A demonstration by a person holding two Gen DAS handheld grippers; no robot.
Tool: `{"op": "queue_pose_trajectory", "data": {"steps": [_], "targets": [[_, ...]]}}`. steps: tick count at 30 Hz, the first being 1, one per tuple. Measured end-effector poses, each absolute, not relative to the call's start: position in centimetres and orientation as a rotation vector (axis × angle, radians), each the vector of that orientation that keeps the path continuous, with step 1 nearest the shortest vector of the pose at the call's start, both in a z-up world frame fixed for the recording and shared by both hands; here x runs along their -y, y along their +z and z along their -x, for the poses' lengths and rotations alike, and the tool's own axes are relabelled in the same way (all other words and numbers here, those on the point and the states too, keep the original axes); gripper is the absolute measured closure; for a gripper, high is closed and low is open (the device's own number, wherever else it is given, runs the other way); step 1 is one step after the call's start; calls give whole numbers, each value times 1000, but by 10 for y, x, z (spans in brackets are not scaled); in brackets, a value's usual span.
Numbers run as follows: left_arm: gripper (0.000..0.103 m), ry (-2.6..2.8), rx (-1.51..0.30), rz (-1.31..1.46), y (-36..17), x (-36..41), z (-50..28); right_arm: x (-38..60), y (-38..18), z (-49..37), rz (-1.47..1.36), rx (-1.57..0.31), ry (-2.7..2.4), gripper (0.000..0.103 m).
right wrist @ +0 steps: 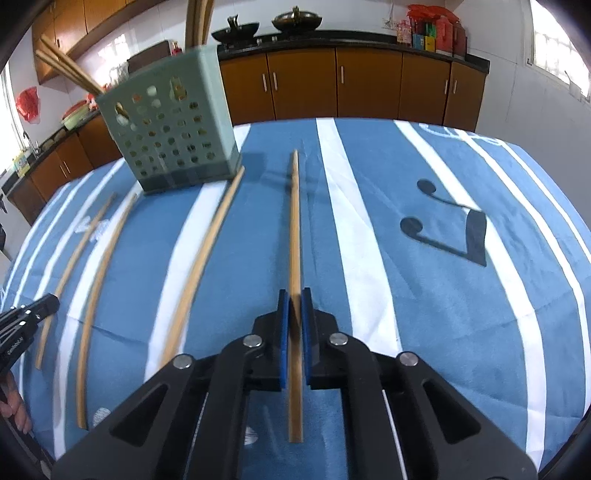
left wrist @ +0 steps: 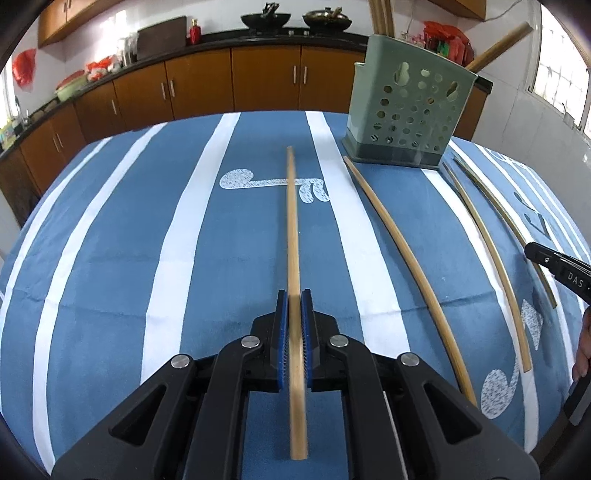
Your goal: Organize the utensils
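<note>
My left gripper [left wrist: 294, 295] is shut on a bamboo chopstick [left wrist: 291, 221] that runs straight ahead between the blue pads. My right gripper [right wrist: 294, 295] is likewise shut on another chopstick [right wrist: 294, 229]. Two more chopsticks [left wrist: 399, 251] [left wrist: 487, 258] lie on the blue striped cloth between the two grippers. A green perforated utensil holder [left wrist: 410, 110] stands at the far side of the table, with several chopsticks [right wrist: 66, 70] sticking out of its top. The right gripper's tip [left wrist: 535, 253] shows at the right edge of the left wrist view, the left gripper's tip [right wrist: 44, 304] at the left edge of the right wrist view.
A blue cloth with white stripes and music notes [right wrist: 447, 229] covers the table. Wooden kitchen cabinets [left wrist: 258, 81] under a dark counter with woks [left wrist: 266, 18] run along the back wall. A person's fingers [right wrist: 14, 410] show at the left edge.
</note>
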State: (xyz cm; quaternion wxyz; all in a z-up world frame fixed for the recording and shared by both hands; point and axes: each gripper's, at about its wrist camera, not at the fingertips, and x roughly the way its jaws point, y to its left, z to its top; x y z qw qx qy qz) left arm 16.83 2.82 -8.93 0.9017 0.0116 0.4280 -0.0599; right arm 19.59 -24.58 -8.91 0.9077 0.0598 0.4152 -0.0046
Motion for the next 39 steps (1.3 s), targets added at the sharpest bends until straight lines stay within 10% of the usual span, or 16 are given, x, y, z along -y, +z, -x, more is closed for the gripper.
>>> {"op": "queue_pose_trajectory", "data": {"steps": [39], "targets": [[96,-202,-519,131,62,-52,-170,257,74,-176,-186,-361,57,95]]}}
